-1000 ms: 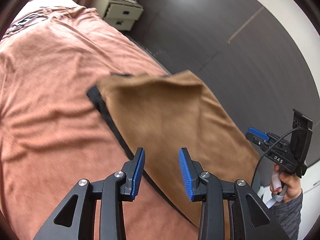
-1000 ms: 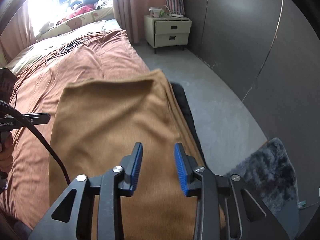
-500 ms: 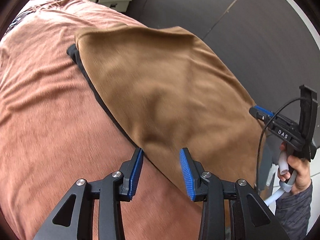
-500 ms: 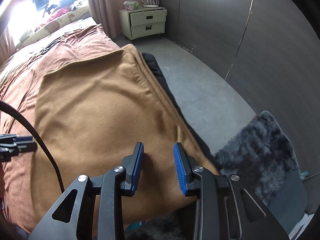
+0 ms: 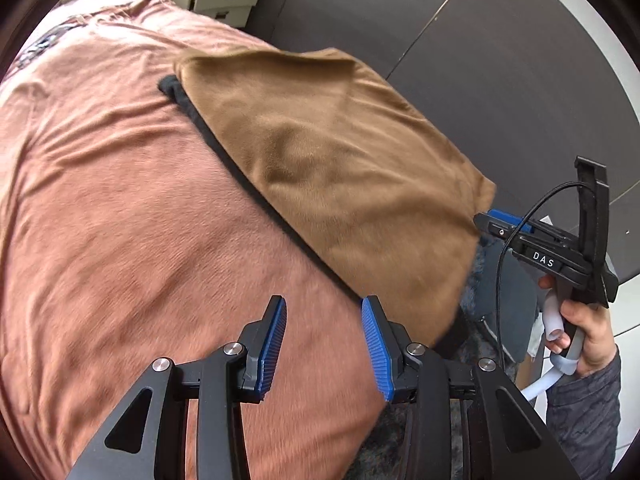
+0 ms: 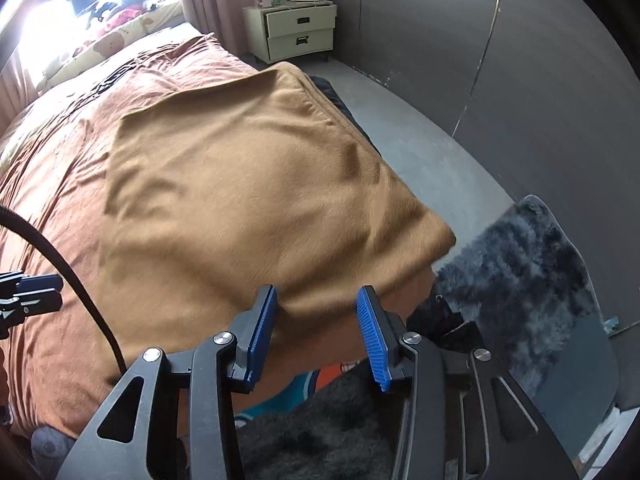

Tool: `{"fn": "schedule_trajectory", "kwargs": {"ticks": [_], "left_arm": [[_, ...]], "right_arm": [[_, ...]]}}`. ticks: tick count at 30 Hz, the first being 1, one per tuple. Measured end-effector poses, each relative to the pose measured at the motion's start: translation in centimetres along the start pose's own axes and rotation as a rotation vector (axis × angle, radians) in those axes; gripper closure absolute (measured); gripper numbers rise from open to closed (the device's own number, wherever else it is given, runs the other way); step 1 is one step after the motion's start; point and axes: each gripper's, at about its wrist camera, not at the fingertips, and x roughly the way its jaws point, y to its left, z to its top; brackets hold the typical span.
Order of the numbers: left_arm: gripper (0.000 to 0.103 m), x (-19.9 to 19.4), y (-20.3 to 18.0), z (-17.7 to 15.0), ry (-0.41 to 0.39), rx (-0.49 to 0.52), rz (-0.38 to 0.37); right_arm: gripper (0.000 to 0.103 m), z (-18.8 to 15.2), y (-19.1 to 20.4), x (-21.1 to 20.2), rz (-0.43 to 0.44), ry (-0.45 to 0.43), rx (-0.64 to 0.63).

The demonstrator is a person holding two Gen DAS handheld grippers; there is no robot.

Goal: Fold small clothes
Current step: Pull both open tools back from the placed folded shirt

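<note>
A tan garment (image 5: 340, 168) (image 6: 248, 184) lies flat near the bed's edge, over a black garment (image 5: 224, 152) (image 6: 344, 108) whose border shows along its side. My left gripper (image 5: 324, 340) is open, with nothing between its blue pads, hovering over the bedspread just beside the tan garment's near corner. The right gripper (image 6: 316, 332) is open too, at the tan garment's near edge, empty. In the left wrist view the right gripper (image 5: 560, 248) appears at the garment's far corner, held by a hand (image 5: 580, 324).
A rust-brown bedspread (image 5: 120, 220) (image 6: 52, 184) covers the bed. A dark fluffy rug (image 6: 532, 260) lies on the grey floor to the right. A pale nightstand (image 6: 296, 32) stands at the back, dark wall panels (image 6: 520, 60) to the right. Orange and teal fabric (image 6: 316, 380) shows under the bed's edge.
Both grippers have drawn back toward the garment's near edge and stayed open. The tan garment now sits farther ahead in both views, with its near corners in sight.
</note>
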Motion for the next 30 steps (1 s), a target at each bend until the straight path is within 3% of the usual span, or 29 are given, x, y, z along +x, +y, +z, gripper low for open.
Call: {"fn": "schedule_trajectory", "kwargs": {"ticks": [4, 6, 8, 10, 11, 12, 14, 16, 17, 22, 26, 30], "left_arm": [[0.060, -3.5, -0.2, -1.2, -0.045, -0.009, 0.012], [0.053, -5.7, -0.3, -2.2, -0.076, 0.007, 0.043], [0.036, -8.2, -0.5, -3.4, -0.111, 0.027, 0.077], [0.029, -10.5, -0.3, -4.3, -0.131, 0.036, 0.084], [0.026, -11.6, -0.2, -4.7, -0.145, 0.036, 0.084], [0.025, -12.8, -0.2, -5.1, -0.161, 0.041, 0.089], [0.018, -15.0, -0.5, -6.0, -0.196, 0.066, 0.116], [0.010, -17.2, -0.7, -6.9, -0.236, 0.092, 0.142], [0.005, -18.2, -0.8, -7.4, -0.254, 0.098, 0.151], [0.001, -23.3, -0.3, -9.9, -0.324, 0.109, 0.178], [0.001, -26.8, 0.3, -11.6, -0.367, 0.109, 0.200], [0.001, -30.0, 0.9, -13.3, -0.407, 0.094, 0.212]], "right_arm": [[0.064, -1.3, 1.1, -2.9, 0.016, -0.028, 0.001], [0.064, -1.9, 1.5, -4.3, 0.027, -0.049, 0.005], [0.064, -2.7, 1.9, -5.8, 0.030, -0.069, 0.017], [0.063, -3.5, 2.3, -6.8, 0.029, -0.082, 0.032], [0.060, -3.8, 2.5, -7.4, 0.032, -0.085, 0.041], [0.047, -4.1, 2.7, -8.2, 0.030, -0.092, 0.056], [0.035, -4.6, 3.3, -10.1, 0.011, -0.128, 0.074], [0.030, -5.0, 4.1, -11.6, 0.009, -0.151, 0.084], [0.023, -5.2, 4.6, -12.6, 0.012, -0.162, 0.090], [0.016, -6.1, 7.3, -16.3, 0.000, -0.203, 0.078], [0.003, -6.6, 9.0, -19.4, 0.014, -0.247, 0.084], [0.001, -7.4, 10.5, -22.0, 0.027, -0.278, 0.071]]}}
